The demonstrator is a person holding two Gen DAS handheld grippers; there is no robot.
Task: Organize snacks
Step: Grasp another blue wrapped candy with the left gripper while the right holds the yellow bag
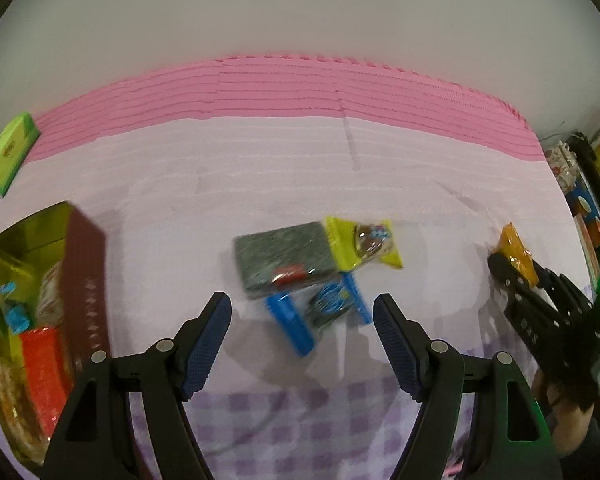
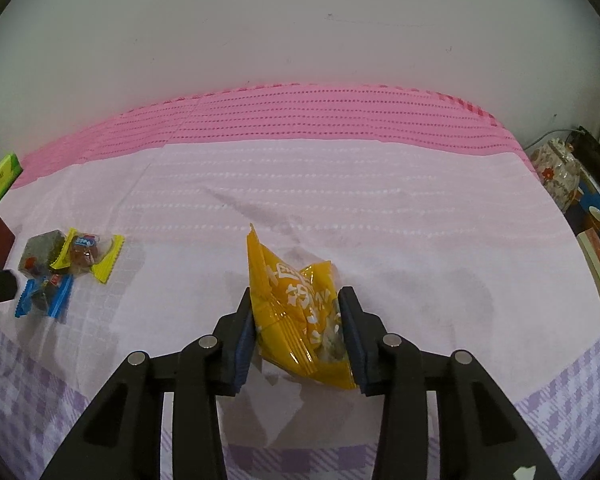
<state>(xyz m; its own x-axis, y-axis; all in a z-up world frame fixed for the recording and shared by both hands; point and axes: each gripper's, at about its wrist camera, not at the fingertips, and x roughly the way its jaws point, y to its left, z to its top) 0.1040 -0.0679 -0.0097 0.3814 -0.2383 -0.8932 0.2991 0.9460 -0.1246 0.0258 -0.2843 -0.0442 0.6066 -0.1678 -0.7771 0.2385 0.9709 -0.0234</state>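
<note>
My right gripper [image 2: 296, 320] is shut on an orange snack packet [image 2: 296, 312] and holds it just above the cloth; the packet also shows in the left wrist view [image 1: 516, 252]. My left gripper [image 1: 302, 316] is open and empty, just short of a small pile: a dark green packet [image 1: 280, 260], a yellow-ended candy [image 1: 364, 244] and a blue-ended candy [image 1: 320, 312]. The pile also shows at the left of the right wrist view [image 2: 60, 264]. A gold-lined tin [image 1: 80, 272] holding several snacks stands at the far left.
A green box [image 1: 8, 152] lies at the back left on the pink mat [image 1: 300, 88]. The pale cloth [image 2: 340, 208] covers the table. Boxes and a patterned jar [image 2: 560, 172] crowd the right edge. A white wall stands behind.
</note>
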